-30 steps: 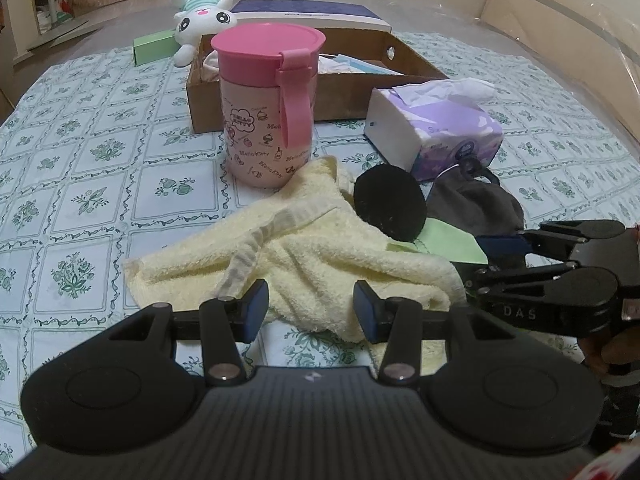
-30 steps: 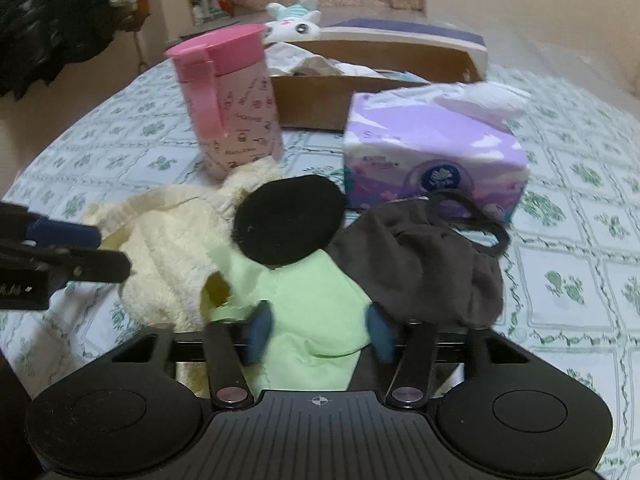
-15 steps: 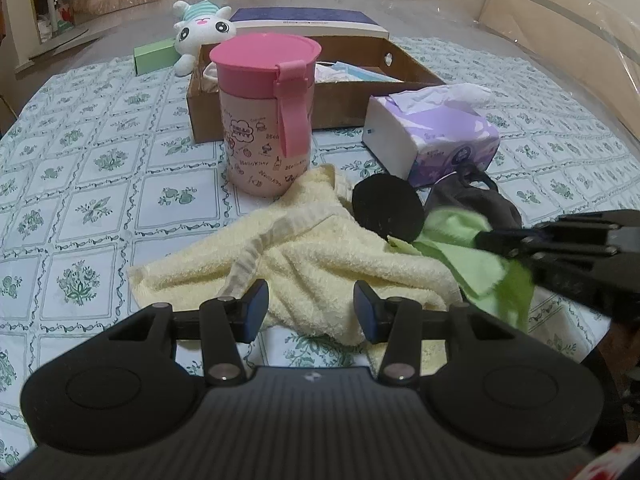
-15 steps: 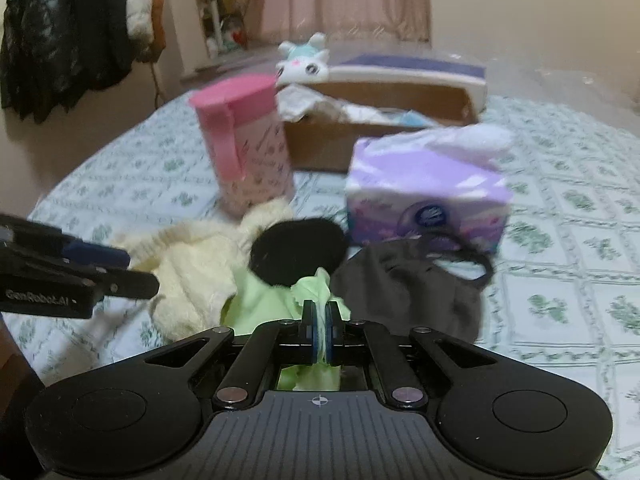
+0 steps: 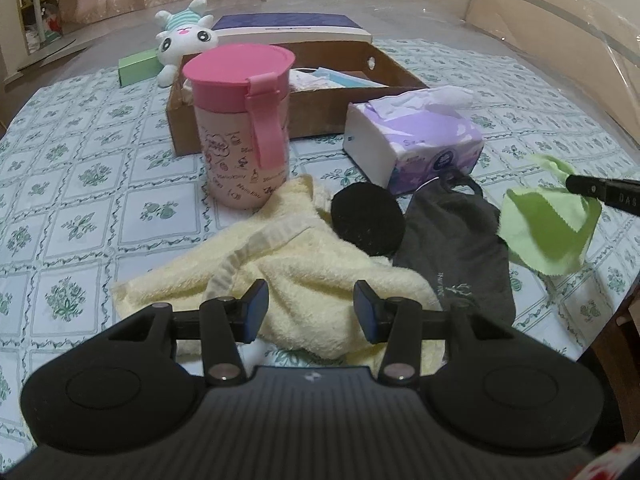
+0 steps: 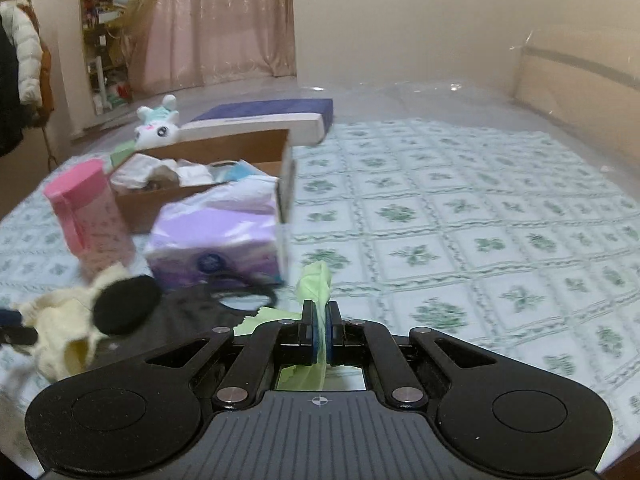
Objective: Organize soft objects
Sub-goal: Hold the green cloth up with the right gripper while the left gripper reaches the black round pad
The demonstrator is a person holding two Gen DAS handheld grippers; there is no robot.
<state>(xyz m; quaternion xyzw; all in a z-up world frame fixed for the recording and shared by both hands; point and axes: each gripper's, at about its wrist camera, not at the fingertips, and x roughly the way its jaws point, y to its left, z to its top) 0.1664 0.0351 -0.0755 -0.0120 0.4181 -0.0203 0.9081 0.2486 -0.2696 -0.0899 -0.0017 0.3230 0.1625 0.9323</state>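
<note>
lifted since a second ago, the green cloth (image 5: pixel 548 232) now hangs clear of the surface (image 5: pixel 80 184), pinched in the right gripper (image 6: pixel 320 322), whose jaws are clamped tight on a fold of it. that gripper reaches in from the right edge of the left wrist view, level and raised above the dark grey pouch (image 5: pixel 456 248). the left gripper (image 5: pixel 311 306) hovers low over the yellow towel (image 5: pixel 304 276) with its jaws spread wide, holding nothing. a black round pad (image 5: pixel 366 224) lies against the towel and pouch. behind stand the pink cup (image 5: pixel 240 124), the purple tissue pack (image 5: pixel 416 140) and the cardboard box (image 5: pixel 320 108).
</note>
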